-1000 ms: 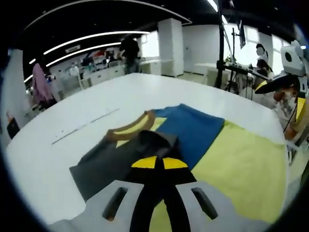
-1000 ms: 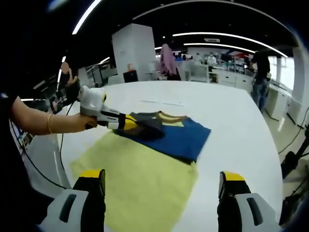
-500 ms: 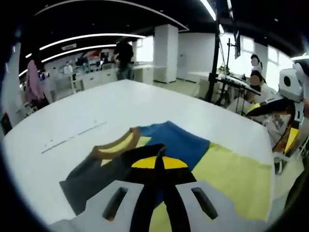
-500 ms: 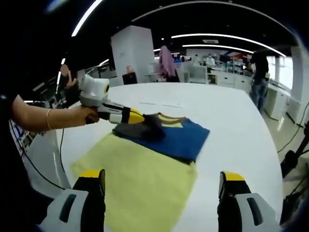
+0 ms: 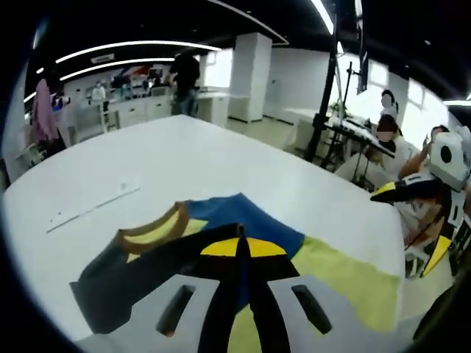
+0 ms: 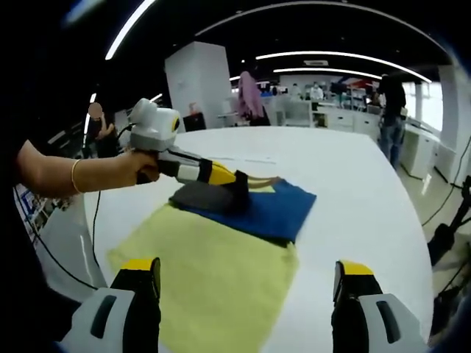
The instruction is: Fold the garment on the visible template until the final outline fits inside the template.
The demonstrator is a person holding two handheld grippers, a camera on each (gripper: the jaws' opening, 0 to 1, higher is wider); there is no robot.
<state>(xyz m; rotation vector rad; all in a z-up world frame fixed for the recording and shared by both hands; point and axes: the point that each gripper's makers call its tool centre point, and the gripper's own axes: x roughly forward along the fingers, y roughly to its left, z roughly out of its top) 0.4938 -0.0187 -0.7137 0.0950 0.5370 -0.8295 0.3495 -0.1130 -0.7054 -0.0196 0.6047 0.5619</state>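
The garment (image 6: 276, 211) is blue and dark grey with a yellow-brown collar (image 5: 151, 232). It lies on the far end of the pale yellow template (image 6: 213, 265), partly folded. My left gripper (image 5: 243, 247) is shut on a dark grey part of the garment and holds it raised above the blue part. In the right gripper view, the left gripper (image 6: 234, 182) pinches that grey fold (image 6: 200, 197) near the collar. My right gripper (image 6: 246, 278) stands open over the near end of the template with nothing between its jaws. It also shows as the right gripper (image 5: 416, 219) beyond the template.
The white table (image 6: 353, 184) stretches wide around the template, with its edge (image 6: 412, 294) near on the right. A thin line (image 5: 92, 207) marks the table beyond the garment. A stand with equipment (image 5: 327, 110) and several people are in the room behind.
My left gripper has carried the grey part of the garment across toward the blue part and lifted it a little. The right gripper has stayed put.
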